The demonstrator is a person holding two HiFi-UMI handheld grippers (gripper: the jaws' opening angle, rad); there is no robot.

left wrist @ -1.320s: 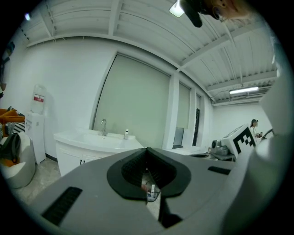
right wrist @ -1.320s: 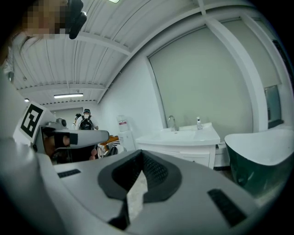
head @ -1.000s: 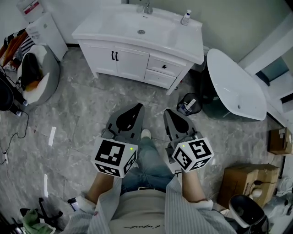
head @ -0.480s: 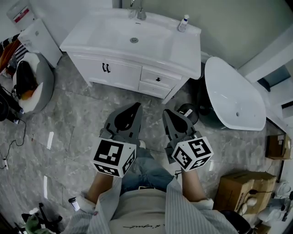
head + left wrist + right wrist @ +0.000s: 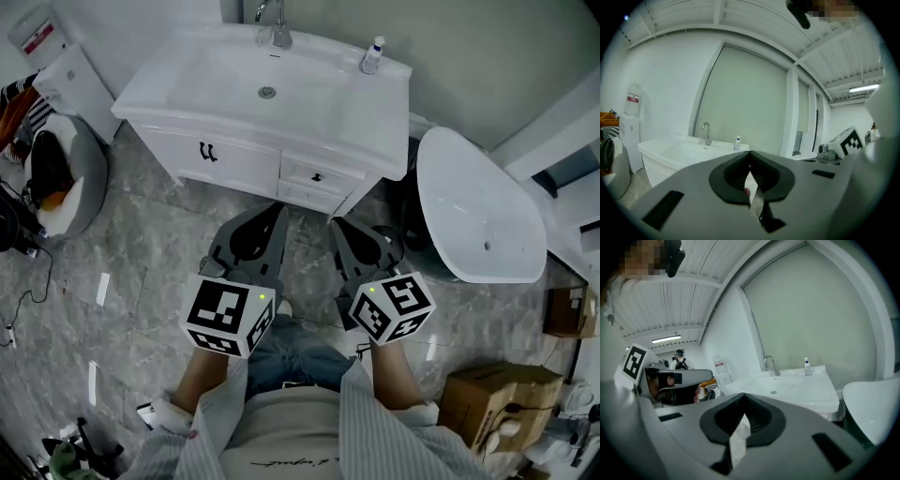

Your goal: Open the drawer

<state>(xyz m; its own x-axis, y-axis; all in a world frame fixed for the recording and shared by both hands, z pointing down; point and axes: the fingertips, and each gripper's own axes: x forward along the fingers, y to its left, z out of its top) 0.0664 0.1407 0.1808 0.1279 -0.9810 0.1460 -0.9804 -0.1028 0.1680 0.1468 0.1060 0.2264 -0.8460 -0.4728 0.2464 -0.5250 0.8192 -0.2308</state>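
Grey marbled floor [image 5: 141,244] fills this washroom, with a cushioned seat [image 5: 58,173] slumped at the far left. Next comes a white vanity, its counter [image 5: 333,117] carrying a tap [image 5: 277,30] and a small bottle [image 5: 372,54] at the back edge. Under the counter, cabinet doors [image 5: 220,161] take the left half. The drawer [image 5: 330,177] sits to their right, fully closed, with a dark knob [image 5: 316,176] at its centre and a lower drawer [image 5: 298,196] beneath it.

The left gripper [image 5: 278,214] and right gripper [image 5: 339,225] are held side by side, pointing at the vanity and near its front but touching nothing. Both pairs of jaws are closed tip to tip and empty. Right of them lies a white bathtub [image 5: 478,216], then a cardboard box [image 5: 497,394].

The drawer front looks stiff and smooth, so flat jaws would probably slip on it. The knob is the only real purchase: small, hard and likely slick, so it should be pinched squarely and pulled straight out. An empty drawer should glide lightly.

Seen so steeply, the drawer face is foreshortened under the counter's overhang. Any knob on the lower drawer is hard to make out. Neither gripper view shows the drawer, as each gripper's own body blocks it.
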